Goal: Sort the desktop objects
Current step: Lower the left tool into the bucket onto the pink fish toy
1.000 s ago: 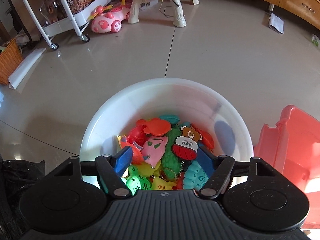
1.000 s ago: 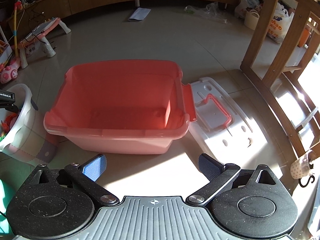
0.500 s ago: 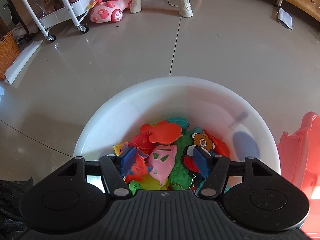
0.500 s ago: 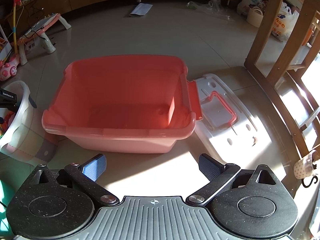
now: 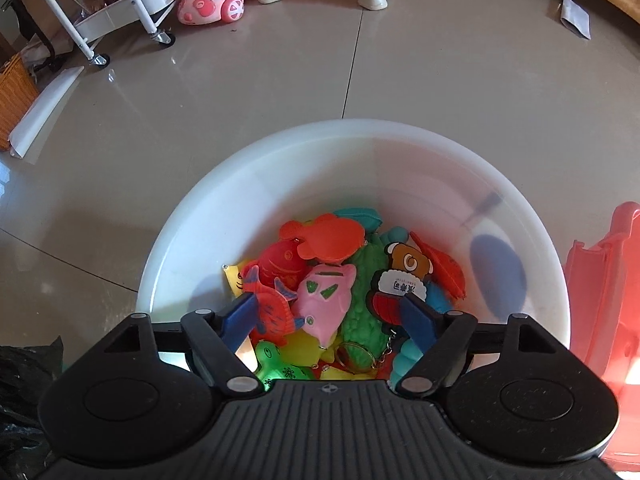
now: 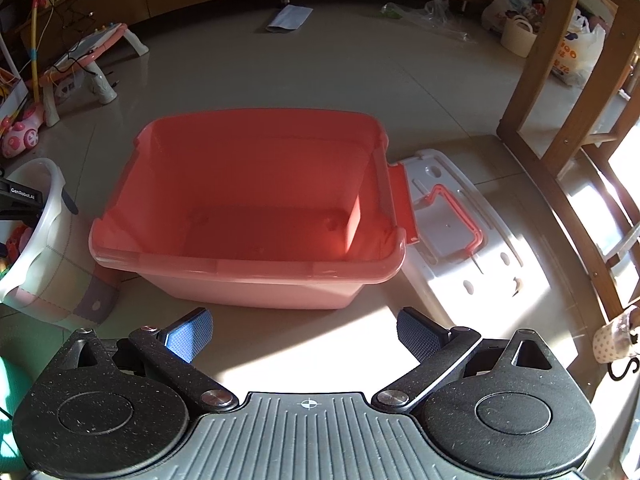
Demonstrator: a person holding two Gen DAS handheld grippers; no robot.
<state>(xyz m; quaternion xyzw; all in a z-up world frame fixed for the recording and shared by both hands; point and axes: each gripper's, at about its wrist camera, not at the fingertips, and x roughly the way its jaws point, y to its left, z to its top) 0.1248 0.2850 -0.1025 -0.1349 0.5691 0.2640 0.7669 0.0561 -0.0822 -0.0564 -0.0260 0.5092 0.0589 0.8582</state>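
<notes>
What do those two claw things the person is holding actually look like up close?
Both look alike. The left claw has a black ribbed plastic body, two round black discs at its sides, and black linkage arms with silver pivot pins. Its fingers end in blue textured pads. The right claw matches, with a speckled finish on its discs and a small crosshair mark on the ribbed plate. No cables or sleeves show.

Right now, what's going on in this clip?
A person with a handheld gripper in each hand is sorting toys on the floor. The left gripper is open and lowered into the white basin, its fingers either side of a pink fish toy in the heap; nothing is gripped yet. The right gripper is open and holds nothing, hovering in front of the red bin, which has no toys in it. The bin's white lid lies beside it.
</notes>
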